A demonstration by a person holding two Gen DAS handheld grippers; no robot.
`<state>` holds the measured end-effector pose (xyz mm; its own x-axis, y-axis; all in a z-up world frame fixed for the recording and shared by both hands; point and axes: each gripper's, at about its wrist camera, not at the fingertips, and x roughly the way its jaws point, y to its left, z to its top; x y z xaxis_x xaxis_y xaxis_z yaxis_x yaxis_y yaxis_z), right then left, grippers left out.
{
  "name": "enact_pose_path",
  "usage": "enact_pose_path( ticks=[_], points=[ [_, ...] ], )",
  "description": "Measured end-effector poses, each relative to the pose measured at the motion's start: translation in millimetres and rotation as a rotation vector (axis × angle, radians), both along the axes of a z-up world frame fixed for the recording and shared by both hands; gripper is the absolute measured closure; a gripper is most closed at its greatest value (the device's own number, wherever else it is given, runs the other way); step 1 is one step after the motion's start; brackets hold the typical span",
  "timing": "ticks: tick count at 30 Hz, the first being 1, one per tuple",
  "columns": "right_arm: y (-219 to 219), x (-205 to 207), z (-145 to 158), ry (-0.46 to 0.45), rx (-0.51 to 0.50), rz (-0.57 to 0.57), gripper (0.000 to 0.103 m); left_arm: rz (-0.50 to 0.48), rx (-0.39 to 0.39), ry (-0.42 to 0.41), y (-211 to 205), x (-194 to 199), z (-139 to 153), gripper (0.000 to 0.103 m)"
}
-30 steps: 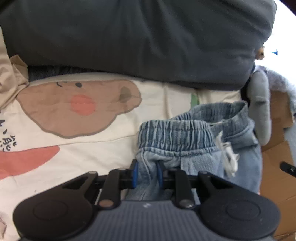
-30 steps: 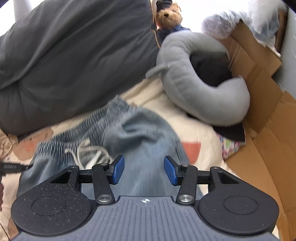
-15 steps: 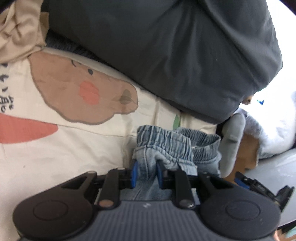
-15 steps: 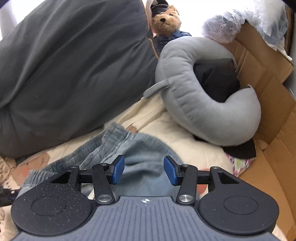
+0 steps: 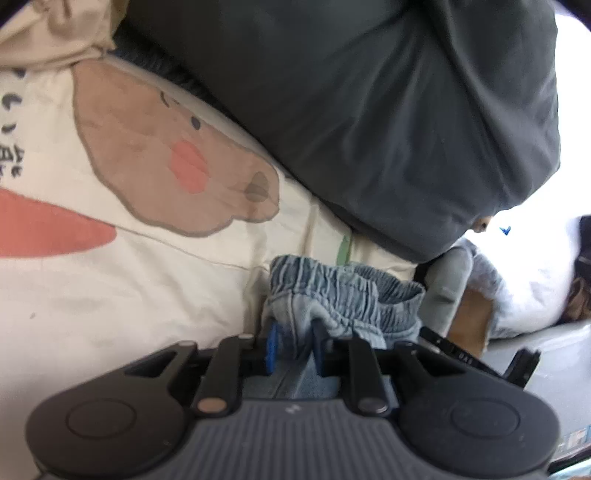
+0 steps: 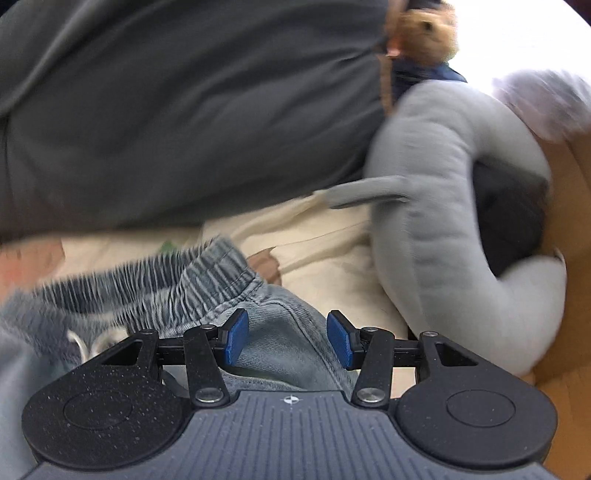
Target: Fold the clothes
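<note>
Light blue denim shorts (image 5: 340, 299) with a gathered elastic waistband lie bunched on a cream sheet with a cartoon bear print (image 5: 155, 170). My left gripper (image 5: 295, 345) is shut on a fold of the denim just below the waistband. In the right wrist view the same denim shorts (image 6: 207, 280) show their waistband and a white drawstring (image 6: 86, 341). My right gripper (image 6: 287, 339) is open, its blue pads spread over the denim near the waistband's right end. The view is blurred, so contact with the cloth is unclear.
A large dark grey duvet (image 5: 369, 103) fills the back. A grey neck pillow (image 6: 443, 236) lies to the right against a cardboard box (image 6: 569, 206), with a teddy bear (image 6: 424, 29) behind it. A beige garment (image 5: 55, 33) sits at the far left.
My left gripper has kept its hold on the denim and swung, so the shorts look more bunched. My right gripper stayed open and moved forward towards the waistband.
</note>
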<state>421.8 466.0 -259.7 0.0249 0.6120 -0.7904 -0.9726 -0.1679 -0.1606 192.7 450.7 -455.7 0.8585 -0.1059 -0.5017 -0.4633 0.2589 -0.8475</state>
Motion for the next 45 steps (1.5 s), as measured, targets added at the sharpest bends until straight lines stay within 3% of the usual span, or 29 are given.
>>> enact_pose_path(
  ticks=[8,10,17,19,21,24,35,45],
  points=[
    [28.2,-22.4,-15.4,-0.195,-0.078,0.16,0.051,-0.071,0.176,0.095,-7.6,11.0,9.3,0.094],
    [37.0,-23.3,-22.0,-0.208,-0.111,0.17,0.052,-0.096,0.228,0.123,-10.6,15.4,11.0,0.094],
    [48.1,-32.0,-36.2,-0.257,-0.174,0.217,0.054,-0.157,0.301,0.178,-15.0,26.2,10.1,0.094],
    [50.2,-34.7,-39.8,-0.271,-0.19,0.231,0.077,-0.164,0.32,0.193,-15.8,27.9,10.1,0.096],
    [52.2,-37.5,-43.4,-0.285,-0.205,0.246,0.09,-0.161,0.346,0.206,-16.7,27.5,13.3,0.098],
    [52.7,-41.6,-42.7,-0.303,-0.213,0.255,0.094,-0.15,0.42,0.228,-20.8,22.2,24.6,0.099],
    [16.9,-61.3,23.3,-0.22,-0.138,0.272,0.095,-0.047,0.559,0.222,-26.0,-28.6,77.9,0.1],
    [-3.7,-101.5,56.5,-0.104,-0.119,0.332,0.096,0.087,0.604,0.242,-34.8,-94.7,112.1,0.1]
  ],
)
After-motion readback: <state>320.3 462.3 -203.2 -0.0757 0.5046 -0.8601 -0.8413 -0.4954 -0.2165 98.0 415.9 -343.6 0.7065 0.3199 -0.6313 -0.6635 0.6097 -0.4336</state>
